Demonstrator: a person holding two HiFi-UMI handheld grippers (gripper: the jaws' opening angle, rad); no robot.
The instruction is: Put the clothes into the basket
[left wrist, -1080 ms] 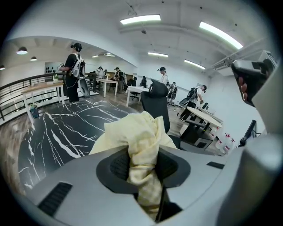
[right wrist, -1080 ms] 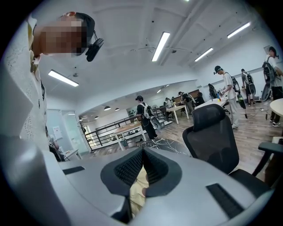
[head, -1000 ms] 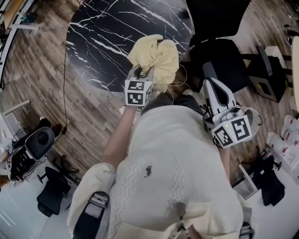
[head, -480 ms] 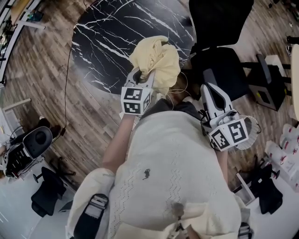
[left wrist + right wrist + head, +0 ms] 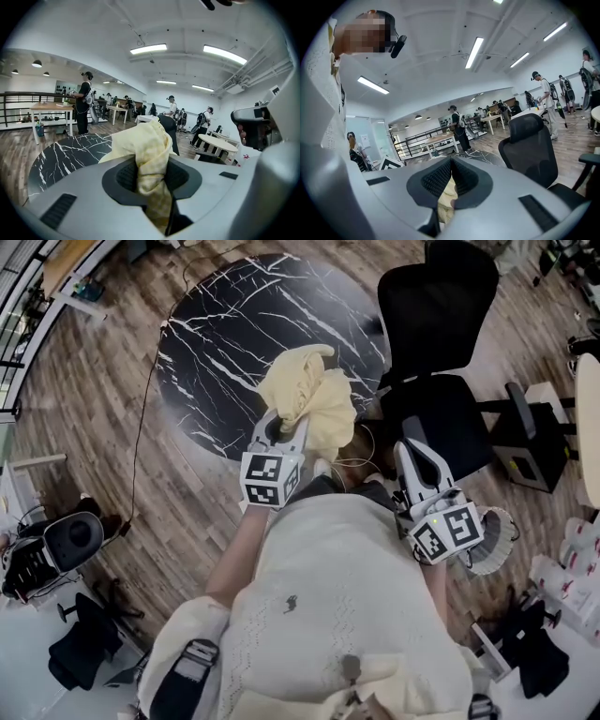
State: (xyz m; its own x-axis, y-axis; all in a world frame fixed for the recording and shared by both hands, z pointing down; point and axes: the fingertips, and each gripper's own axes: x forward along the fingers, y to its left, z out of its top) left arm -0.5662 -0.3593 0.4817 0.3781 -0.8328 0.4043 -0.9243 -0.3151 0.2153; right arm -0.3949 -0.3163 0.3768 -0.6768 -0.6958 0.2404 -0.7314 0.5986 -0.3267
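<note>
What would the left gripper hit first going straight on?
Probably the round black white-veined marble tabletop; the left gripper points down toward it, though its clamped yellow cloth hides depth.

The cloth (image 5: 314, 395) is held between the jaws of the left gripper (image 5: 287, 424), above the near edge of the round table (image 5: 225, 324), which is seen ahead and to the left. The office chair (image 5: 441, 334) is set just right of the table. The right gripper (image 5: 411, 450) is held to the right of the left one, at the near edge of the chair's seat.
</note>
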